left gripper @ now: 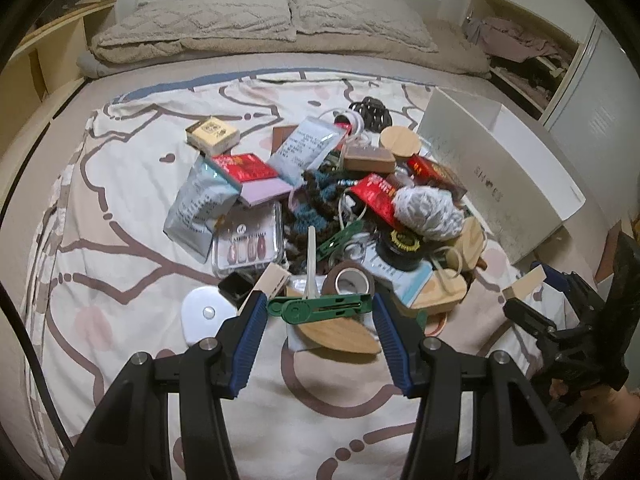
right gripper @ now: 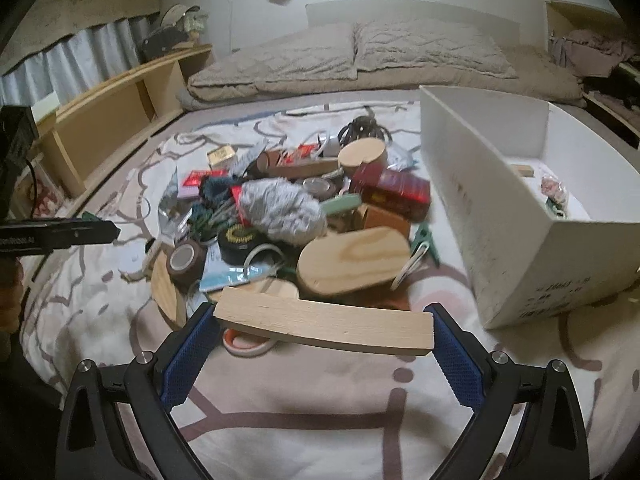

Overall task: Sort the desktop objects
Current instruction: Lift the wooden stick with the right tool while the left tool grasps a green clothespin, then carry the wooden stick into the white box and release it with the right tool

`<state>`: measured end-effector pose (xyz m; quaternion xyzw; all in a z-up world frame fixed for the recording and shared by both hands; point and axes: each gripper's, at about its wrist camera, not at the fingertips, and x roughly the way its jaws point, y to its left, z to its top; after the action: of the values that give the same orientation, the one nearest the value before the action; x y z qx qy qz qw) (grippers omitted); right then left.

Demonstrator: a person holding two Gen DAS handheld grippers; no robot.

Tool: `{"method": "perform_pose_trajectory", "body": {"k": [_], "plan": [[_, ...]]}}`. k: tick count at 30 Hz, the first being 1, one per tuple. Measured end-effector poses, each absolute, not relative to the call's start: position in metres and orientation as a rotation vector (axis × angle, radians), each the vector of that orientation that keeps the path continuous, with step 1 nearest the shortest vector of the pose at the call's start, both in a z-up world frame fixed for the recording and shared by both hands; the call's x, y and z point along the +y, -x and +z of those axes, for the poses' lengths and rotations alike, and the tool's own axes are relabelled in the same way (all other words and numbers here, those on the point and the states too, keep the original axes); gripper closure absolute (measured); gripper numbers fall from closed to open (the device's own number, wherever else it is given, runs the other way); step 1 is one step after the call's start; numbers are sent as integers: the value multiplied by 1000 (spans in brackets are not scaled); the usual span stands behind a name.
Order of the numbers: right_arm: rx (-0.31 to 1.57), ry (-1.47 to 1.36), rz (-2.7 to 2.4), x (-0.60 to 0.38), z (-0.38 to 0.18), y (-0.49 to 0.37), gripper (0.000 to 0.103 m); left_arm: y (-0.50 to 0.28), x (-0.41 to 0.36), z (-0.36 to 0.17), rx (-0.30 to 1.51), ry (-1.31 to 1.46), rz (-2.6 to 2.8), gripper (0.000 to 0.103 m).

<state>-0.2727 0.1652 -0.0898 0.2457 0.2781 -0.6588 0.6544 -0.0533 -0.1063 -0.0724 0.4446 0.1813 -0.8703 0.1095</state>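
A heap of small desk items lies on a patterned bed sheet [left gripper: 132,184]. My left gripper [left gripper: 320,306] is shut on a green plastic clip [left gripper: 320,307], which lies crosswise between the blue pads, just above the near edge of the heap. My right gripper [right gripper: 320,320] is shut on a long pale wooden block [right gripper: 324,326], held by its two ends over the sheet in front of the heap. In the left wrist view that same block [left gripper: 524,284] shows at the right. The heap holds a grey yarn ball [right gripper: 280,208], a brown tape roll [right gripper: 186,258] and a red box [right gripper: 392,190].
An open white box [right gripper: 520,240] with a few small items inside stands right of the heap. Grey pillows [left gripper: 260,20] lie at the head of the bed, and a wooden shelf [right gripper: 120,112] runs along its left side. Bare sheet lies near me.
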Motion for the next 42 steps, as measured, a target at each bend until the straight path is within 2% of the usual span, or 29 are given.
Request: {"method": "perform_pose_trajectory", "body": {"k": [12,27,34,42], "plan": [[590,-460,-1536,175,-48,298,2,60,-105,-48,565,-1218,-2583,49],[599,-366,-1685,159,21,368,2,79,-95,9,580,-1026,-2683,49],[650,-374,-1710,128,44,395,2,92,-84,25,581,-989,-2718,49],[815,-457,-1692,62,54,429,2,109,-69,38,586,-965,-2752,49]]}}
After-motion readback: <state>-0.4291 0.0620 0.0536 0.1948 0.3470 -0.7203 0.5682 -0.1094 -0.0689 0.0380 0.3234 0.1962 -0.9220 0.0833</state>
